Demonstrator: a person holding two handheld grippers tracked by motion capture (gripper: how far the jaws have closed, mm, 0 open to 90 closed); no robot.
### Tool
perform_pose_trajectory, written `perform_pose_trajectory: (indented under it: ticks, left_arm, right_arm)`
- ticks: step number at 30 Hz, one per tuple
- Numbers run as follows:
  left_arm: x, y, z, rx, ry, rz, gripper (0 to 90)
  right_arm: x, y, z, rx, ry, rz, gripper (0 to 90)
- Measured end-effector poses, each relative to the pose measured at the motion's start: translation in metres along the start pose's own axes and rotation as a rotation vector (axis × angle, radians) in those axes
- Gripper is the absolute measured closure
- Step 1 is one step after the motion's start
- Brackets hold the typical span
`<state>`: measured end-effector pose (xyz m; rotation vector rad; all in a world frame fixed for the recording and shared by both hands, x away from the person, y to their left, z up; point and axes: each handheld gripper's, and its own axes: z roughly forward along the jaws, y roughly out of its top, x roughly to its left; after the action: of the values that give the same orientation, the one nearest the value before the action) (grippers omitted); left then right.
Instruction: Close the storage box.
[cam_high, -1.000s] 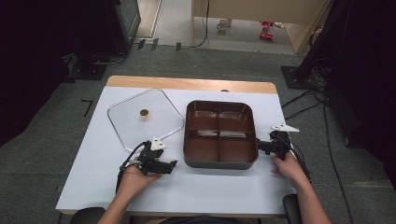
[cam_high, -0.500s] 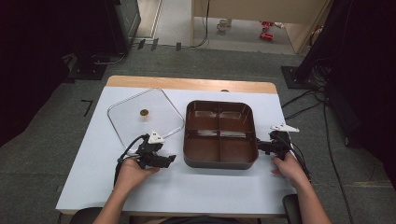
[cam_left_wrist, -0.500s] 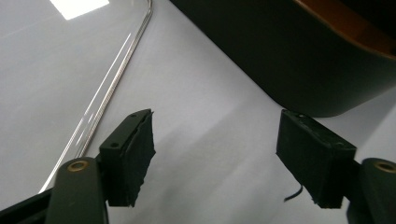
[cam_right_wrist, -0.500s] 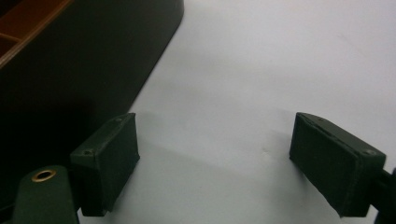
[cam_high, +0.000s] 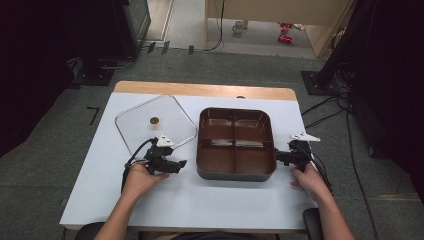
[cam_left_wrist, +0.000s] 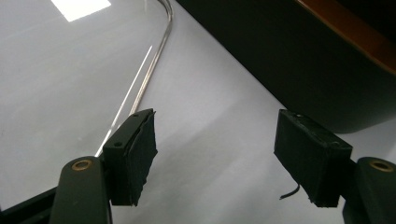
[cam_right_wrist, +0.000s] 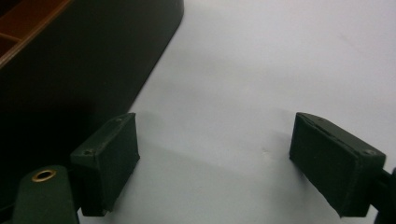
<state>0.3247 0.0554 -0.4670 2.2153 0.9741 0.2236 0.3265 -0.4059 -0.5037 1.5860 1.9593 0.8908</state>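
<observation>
From the high view, your left gripper (cam_high: 176, 164) sits low on the white surface (cam_high: 215, 200), just beside the near corner of the clear glass lid (cam_high: 150, 131) and pointing across at the brown divided tray (cam_high: 235, 142). That tray stands at the middle of the surface, four compartments, and the lid lies flat to its left with a small gold knob (cam_high: 154, 120) at its centre. Your right gripper (cam_high: 278, 157) is at the tray's right side, its tips just beside the tray's wall; whether they touch it you can't tell from up here.

Over to the left gripper view: your fingers (cam_left_wrist: 133, 156) stand apart with only bare surface between them, and they have just been closing in. The lid's metal rim (cam_left_wrist: 148, 65) curves away ahead on the left, and the tray's dark wall (cam_left_wrist: 299, 60) fills the upper right, clear of both pads.

Now the right gripper view: your fingers (cam_right_wrist: 109, 161) are wide apart, nothing clamped, white surface between them. The tray's dark wall (cam_right_wrist: 79, 60) runs along the left, just beside the left finger.
</observation>
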Motion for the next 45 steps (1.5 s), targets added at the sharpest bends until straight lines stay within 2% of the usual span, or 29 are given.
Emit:
perform_pose_trajectory:
  ticks: [4, 13, 18, 26, 30, 35, 41, 45]
  left_arm:
    - [0.004, 0.003, 0.002, 0.014, 0.003, -0.005, 29.6]
    - [0.016, 0.013, 0.002, -0.006, 0.002, -0.022, 30.1]
    - [0.022, 0.018, 0.003, 0.003, 0.013, -0.024, 29.9]
    - [0.031, 0.026, 0.005, 0.004, 0.008, -0.034, 29.9]
    - [0.040, 0.031, 0.004, 0.003, 0.020, -0.048, 28.8]
    - [0.049, 0.037, 0.002, -0.009, 0.010, -0.062, 27.8]
    - [0.060, 0.044, -0.001, -0.036, 0.021, -0.064, 28.5]
    - [0.067, 0.048, -0.001, -0.033, 0.033, -0.060, 30.1]
  right_arm:
    - [0.000, 0.000, 0.000, 0.000, 0.000, 0.000, 15.2]
    - [0.000, 0.000, 0.000, 0.001, 0.000, -0.001, 15.2]
    - [0.000, 0.000, 0.000, 0.000, 0.000, -0.001, 15.2]
    - [0.000, 0.000, 0.000, 0.000, 0.000, -0.002, 15.2]
    - [0.000, 0.000, 0.000, 0.000, 0.000, -0.001, 15.2]
    - [0.000, 0.000, 0.000, 0.001, 0.000, -0.001, 15.2]
    - [0.000, 0.000, 0.000, 0.000, 0.000, -0.001, 15.2]
    - [0.000, 0.000, 0.000, 0.000, 0.000, -0.002, 15.2]
